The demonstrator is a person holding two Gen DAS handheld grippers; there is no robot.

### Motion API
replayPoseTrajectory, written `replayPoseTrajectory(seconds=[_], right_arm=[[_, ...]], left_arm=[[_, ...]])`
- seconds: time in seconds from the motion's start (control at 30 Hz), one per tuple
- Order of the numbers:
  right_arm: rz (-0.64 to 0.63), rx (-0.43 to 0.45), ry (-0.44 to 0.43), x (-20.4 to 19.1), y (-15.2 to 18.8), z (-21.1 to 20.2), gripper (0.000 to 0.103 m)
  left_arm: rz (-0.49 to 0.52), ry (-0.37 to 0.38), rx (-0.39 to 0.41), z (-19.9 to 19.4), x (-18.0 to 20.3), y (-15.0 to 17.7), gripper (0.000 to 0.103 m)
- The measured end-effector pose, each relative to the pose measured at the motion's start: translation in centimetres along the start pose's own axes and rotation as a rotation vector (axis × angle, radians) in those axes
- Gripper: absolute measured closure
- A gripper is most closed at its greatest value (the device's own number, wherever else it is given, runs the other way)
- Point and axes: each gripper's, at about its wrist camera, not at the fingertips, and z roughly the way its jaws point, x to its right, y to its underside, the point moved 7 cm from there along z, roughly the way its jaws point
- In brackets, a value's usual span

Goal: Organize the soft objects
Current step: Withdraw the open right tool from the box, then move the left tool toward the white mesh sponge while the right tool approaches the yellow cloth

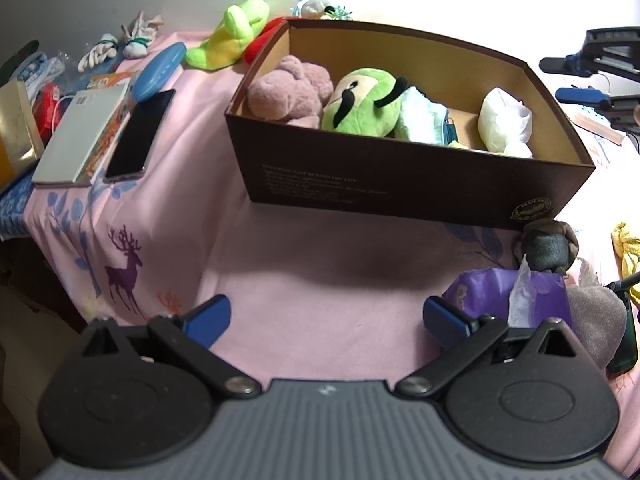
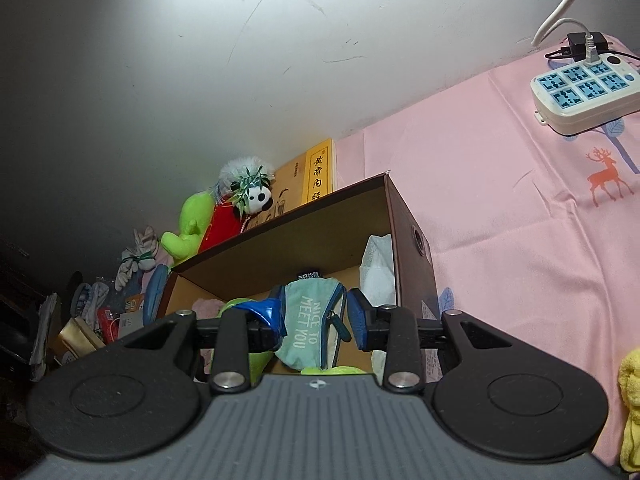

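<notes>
The right gripper [image 2: 314,322] hung over the brown box [image 1: 400,184], its jaws parted halfway with the mint pouch [image 2: 310,322] between them, apparently just let go, lying inside the box. The left gripper [image 1: 326,320] stood wide open and empty; just right of it lay the purple packet [image 1: 500,292], likely next.

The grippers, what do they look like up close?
Both look alike. The left gripper and the right gripper each have a grey ribbed body with a small round logo, two big black round discs, black arms with silver bolts, and blue pads on the fingertips. No cables show.
</notes>
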Motion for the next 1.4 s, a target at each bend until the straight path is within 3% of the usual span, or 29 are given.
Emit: replayPoseTrajectory(seconds=[0.2, 0.53, 0.83, 1.4], right_arm=[[0.031, 0.024, -0.058, 0.2, 1.0, -3.6, 0.086], [-0.022, 0.066, -0.064, 1.0, 2.8, -8.4, 0.085], [-0.153, 0.123, 0.007, 1.9, 4.7, -12.4, 0.084], [-0.162, 0.188, 0.107, 8.1, 6.6, -19.6, 0.086]], left_arm=[[0.027, 0.008, 0.015, -0.7, 1.4, -0.4, 0.001], [0.069, 0.010, 0.044, -2.0, 4.0, -0.4, 0.001], [0.086, -0.003, 0.067, -3.3, 6.3, 0.0, 0.001], [0.140, 0.012, 0.100, -5.0, 13.1, 1.3, 0.001]])
